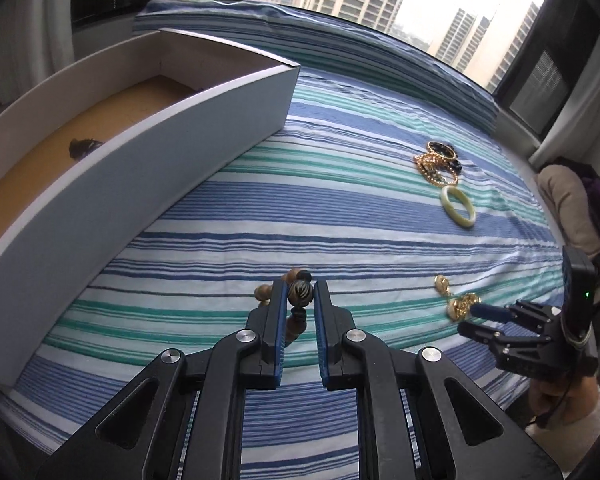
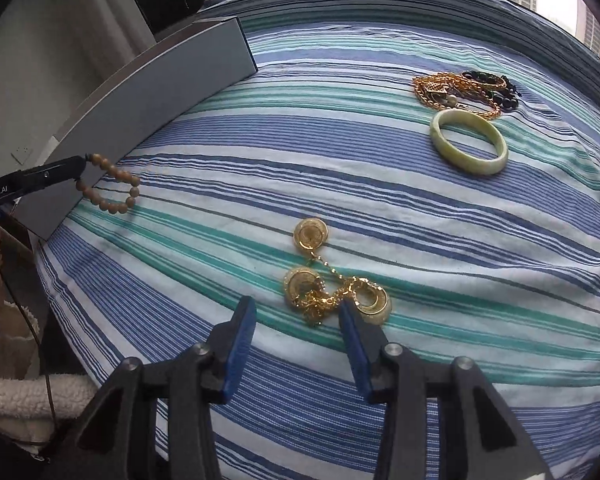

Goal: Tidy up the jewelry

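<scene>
My left gripper (image 1: pixel 300 292) clamps the wooden bead bracelet (image 2: pixel 110 184), bound next for the box (image 1: pixel 140 152) at the bed's left edge. My right gripper (image 2: pixel 298 320) hangs half-open over the gold earrings (image 2: pixel 332 288), holding nothing.

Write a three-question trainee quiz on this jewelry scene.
1. True or false: the left tongs are shut on the wooden bead bracelet.
2. What lies beside the tangled gold chains? A) pale green bangle B) watch C) comb
3. Where is the dark item already put away?

Key: 1 true. 2 A, the pale green bangle. 3 Inside the open box.
</scene>
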`<action>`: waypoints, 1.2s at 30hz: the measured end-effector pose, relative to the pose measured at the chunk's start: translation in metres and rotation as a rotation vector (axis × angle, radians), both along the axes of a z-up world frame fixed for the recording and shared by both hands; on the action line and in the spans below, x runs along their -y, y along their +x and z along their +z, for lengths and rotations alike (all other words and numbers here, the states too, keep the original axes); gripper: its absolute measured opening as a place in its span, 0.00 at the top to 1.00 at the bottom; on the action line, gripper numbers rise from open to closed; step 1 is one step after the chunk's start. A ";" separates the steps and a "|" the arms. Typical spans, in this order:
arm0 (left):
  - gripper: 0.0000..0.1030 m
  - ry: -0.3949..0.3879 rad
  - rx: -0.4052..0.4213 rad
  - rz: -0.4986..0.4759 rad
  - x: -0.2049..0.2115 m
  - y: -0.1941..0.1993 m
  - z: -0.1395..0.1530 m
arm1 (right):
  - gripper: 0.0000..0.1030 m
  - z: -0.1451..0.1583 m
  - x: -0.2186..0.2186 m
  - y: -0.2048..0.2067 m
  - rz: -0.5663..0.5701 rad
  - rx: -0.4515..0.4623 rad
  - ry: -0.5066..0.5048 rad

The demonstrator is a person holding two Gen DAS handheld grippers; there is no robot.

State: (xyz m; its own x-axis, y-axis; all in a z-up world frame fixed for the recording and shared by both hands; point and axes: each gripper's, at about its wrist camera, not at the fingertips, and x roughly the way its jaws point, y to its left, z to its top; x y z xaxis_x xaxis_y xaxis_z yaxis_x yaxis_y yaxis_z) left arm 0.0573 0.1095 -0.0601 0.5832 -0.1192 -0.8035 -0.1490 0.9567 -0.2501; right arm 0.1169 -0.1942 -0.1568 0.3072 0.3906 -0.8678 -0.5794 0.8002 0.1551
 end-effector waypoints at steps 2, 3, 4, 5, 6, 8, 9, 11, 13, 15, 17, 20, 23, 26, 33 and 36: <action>0.89 -0.011 -0.002 0.002 0.001 0.000 -0.002 | 0.57 -0.006 -0.004 0.005 -0.024 -0.006 -0.017; 0.89 -0.014 -0.002 0.004 0.001 0.000 -0.003 | 0.57 -0.007 -0.005 0.007 -0.036 -0.005 -0.009; 0.89 -0.016 -0.001 0.005 0.001 -0.001 -0.003 | 0.57 -0.007 -0.007 0.008 -0.047 0.008 0.003; 0.89 -0.018 -0.002 0.005 0.001 -0.002 -0.003 | 0.56 -0.008 -0.010 0.009 -0.057 0.012 0.008; 0.89 -0.020 -0.001 0.003 0.002 -0.002 -0.002 | 0.56 -0.009 -0.013 0.011 -0.063 0.028 0.008; 0.89 -0.015 0.002 -0.002 0.003 -0.004 0.000 | 0.56 -0.010 -0.018 0.008 -0.060 0.064 -0.004; 0.89 -0.012 0.005 -0.006 0.004 -0.005 0.001 | 0.62 -0.010 -0.019 0.006 -0.059 0.081 -0.018; 0.89 -0.007 0.012 -0.015 0.005 -0.007 0.004 | 0.72 -0.008 -0.015 0.006 -0.073 0.086 -0.019; 0.89 -0.001 0.017 -0.020 0.006 -0.008 0.007 | 0.83 -0.003 -0.007 0.008 -0.093 0.061 0.029; 0.89 -0.004 0.021 -0.021 0.006 -0.010 0.011 | 0.98 0.009 -0.003 0.005 -0.096 0.080 0.034; 0.89 -0.001 0.024 -0.023 0.006 -0.010 0.015 | 1.00 0.021 0.000 0.002 -0.083 0.071 0.061; 0.89 0.004 0.030 -0.021 0.005 -0.012 0.021 | 1.00 0.041 0.006 0.001 -0.078 0.061 0.118; 0.89 0.005 0.035 -0.015 0.003 -0.013 0.025 | 1.00 0.059 0.013 0.002 -0.080 0.075 0.136; 0.89 0.004 0.036 -0.010 0.003 -0.016 0.025 | 0.91 0.056 0.009 0.009 -0.062 0.090 0.057; 0.89 0.001 0.018 0.002 0.001 -0.018 0.018 | 0.45 0.003 -0.008 0.013 -0.013 0.095 -0.050; 0.89 -0.004 0.003 0.006 -0.001 -0.018 0.014 | 0.46 -0.005 -0.015 0.009 0.037 0.103 -0.038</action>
